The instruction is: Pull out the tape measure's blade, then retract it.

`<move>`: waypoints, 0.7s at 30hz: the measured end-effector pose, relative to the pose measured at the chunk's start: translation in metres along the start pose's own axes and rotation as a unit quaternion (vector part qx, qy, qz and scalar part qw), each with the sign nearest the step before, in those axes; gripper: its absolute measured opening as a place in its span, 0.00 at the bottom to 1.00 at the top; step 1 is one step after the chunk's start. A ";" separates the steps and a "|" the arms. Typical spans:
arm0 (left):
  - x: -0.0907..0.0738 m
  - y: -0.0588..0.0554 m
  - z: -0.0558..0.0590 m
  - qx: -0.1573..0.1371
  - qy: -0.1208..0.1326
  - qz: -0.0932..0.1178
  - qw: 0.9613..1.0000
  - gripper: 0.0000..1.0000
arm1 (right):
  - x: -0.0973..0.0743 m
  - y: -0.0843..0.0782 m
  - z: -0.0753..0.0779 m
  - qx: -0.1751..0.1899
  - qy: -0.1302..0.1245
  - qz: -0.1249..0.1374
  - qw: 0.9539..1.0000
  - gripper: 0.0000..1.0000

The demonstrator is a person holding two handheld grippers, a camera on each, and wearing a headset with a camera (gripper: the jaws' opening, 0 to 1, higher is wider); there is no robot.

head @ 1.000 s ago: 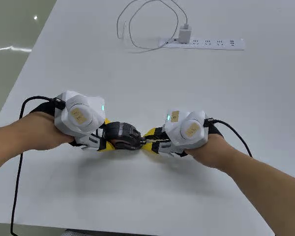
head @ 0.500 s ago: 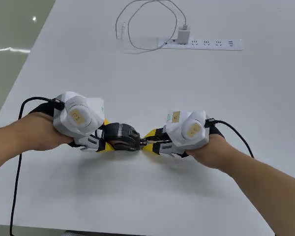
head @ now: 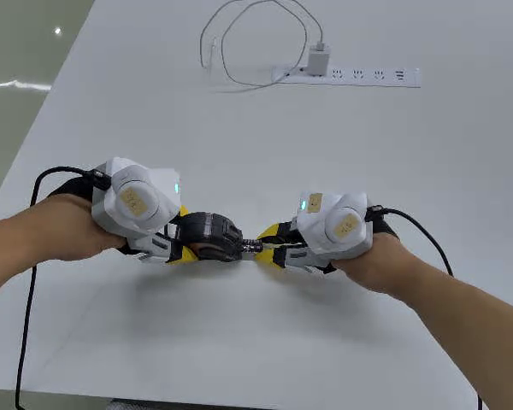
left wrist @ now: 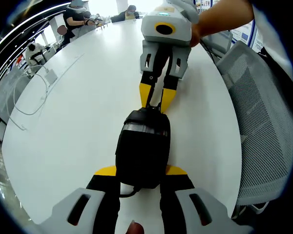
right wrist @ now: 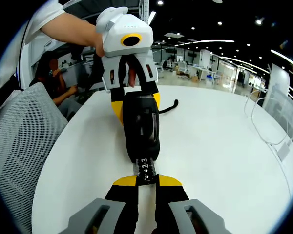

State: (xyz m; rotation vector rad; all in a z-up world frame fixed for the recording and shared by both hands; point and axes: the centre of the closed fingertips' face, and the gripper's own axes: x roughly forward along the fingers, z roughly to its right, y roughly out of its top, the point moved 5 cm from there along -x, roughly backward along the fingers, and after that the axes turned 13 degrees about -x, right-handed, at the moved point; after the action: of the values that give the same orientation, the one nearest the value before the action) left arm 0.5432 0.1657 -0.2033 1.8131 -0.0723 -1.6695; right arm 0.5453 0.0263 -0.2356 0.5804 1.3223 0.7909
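Observation:
On the white table [head: 265, 154] lies a black tape measure [head: 209, 237]. My left gripper [head: 186, 243] is shut on its case [left wrist: 142, 151], yellow fingertips [left wrist: 106, 170] pressed to either side. My right gripper [head: 268, 244] faces it from the right and is shut on the blade's end. In the right gripper view a short length of blade [right wrist: 144, 170] with printed numbers runs from the case [right wrist: 141, 126] into my right gripper [right wrist: 146, 181]. The left gripper [right wrist: 136, 105] shows behind the case, and the right gripper [left wrist: 156, 100] shows beyond it in the left gripper view.
A white power strip [head: 350, 75] with a plugged charger [head: 319, 61] and a looped white cable [head: 239, 43] lies at the far side. The table's left edge [head: 34, 137] drops to the floor. A mesh chair [left wrist: 263, 122] stands close to the near edge.
My right gripper has moved a little to the right, away from the case, and a short stretch of blade has come out. The left gripper holds still.

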 end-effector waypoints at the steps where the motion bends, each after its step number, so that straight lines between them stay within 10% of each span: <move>1: 0.000 0.000 0.000 0.000 0.000 0.000 1.000 0.26 | -0.001 -0.001 0.000 0.000 -0.001 -0.001 1.000 0.08; 21: 0.000 -0.001 -0.001 -0.002 0.000 0.000 1.000 0.26 | -0.019 -0.014 -0.001 0.006 -0.007 -0.010 1.000 0.08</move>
State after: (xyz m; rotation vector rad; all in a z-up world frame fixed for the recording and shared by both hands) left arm 0.5436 0.1667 -0.2038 1.8098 -0.0689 -1.6684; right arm 0.5451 0.0029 -0.2344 0.5805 1.3190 0.7628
